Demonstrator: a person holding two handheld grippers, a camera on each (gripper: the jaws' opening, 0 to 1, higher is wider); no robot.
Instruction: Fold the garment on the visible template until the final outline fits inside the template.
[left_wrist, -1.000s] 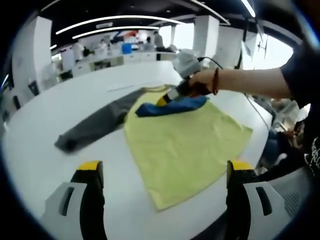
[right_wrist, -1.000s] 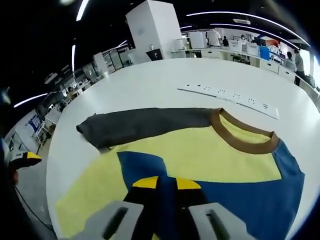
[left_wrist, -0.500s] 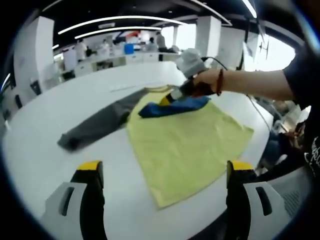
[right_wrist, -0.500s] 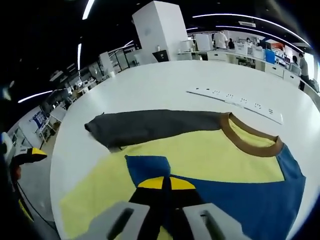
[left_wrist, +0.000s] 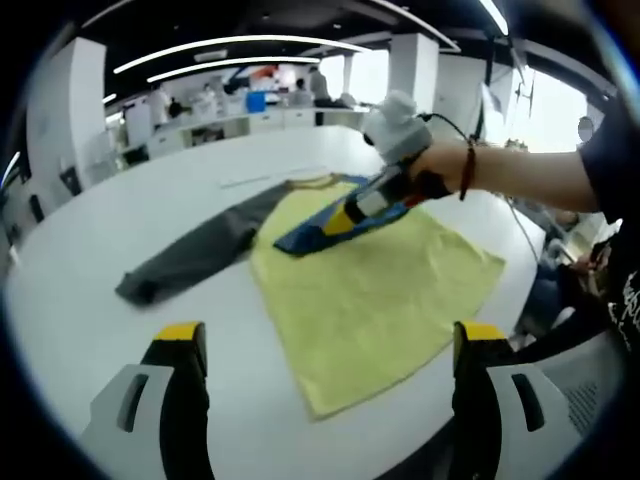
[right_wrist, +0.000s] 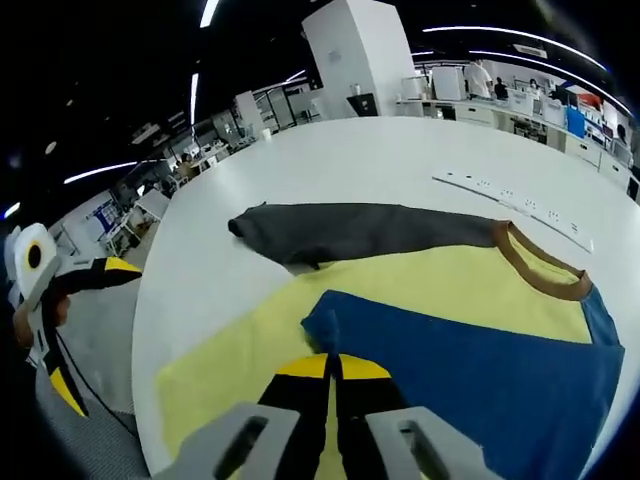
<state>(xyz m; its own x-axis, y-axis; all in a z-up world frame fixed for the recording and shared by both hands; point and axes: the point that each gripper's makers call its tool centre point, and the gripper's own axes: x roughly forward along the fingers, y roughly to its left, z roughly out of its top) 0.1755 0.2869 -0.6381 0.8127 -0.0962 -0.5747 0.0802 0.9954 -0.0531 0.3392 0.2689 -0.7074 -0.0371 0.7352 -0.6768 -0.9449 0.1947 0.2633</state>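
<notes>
On the white counter (left_wrist: 90, 290) the shirt (left_wrist: 390, 290) lies flat with its yellow body near the front edge. Going from left to right in the left gripper view, the grey sleeve (left_wrist: 190, 255) stretches out sideways toward the left, then comes the yellow body, then the blue sleeve (left_wrist: 330, 225) folded over the chest, with the right tool (left_wrist: 340, 222) on it and a hand (left_wrist: 440, 180) behind.

Compared with a second ago, the blue sleeve has been drawn further across the yellow body: its end was bunched near the collar (right_wrist: 540, 270) and now reaches toward the grey side, lifted a little off the cloth. In the right gripper view the blue area (right_wrist: 480, 360) has grown wider and its corner sits further toward the grey sleeve. I judge this to be the first sleeve fold in progress; the grey sleeve is not yet folded, so the outline is still far too wide. I cannot make out any template marking under the shirt.

The left tool (left_wrist: 325, 345) hangs over the near counter edge with its jaws spread wide, holding and touching nothing. The right tool (right_wrist: 335, 368) has its yellow-tipped jaws pressed together on the edge of the blue sleeve, pinching it. The left tool also appears at the left side of the right gripper view, well apart from the shirt.
</notes>
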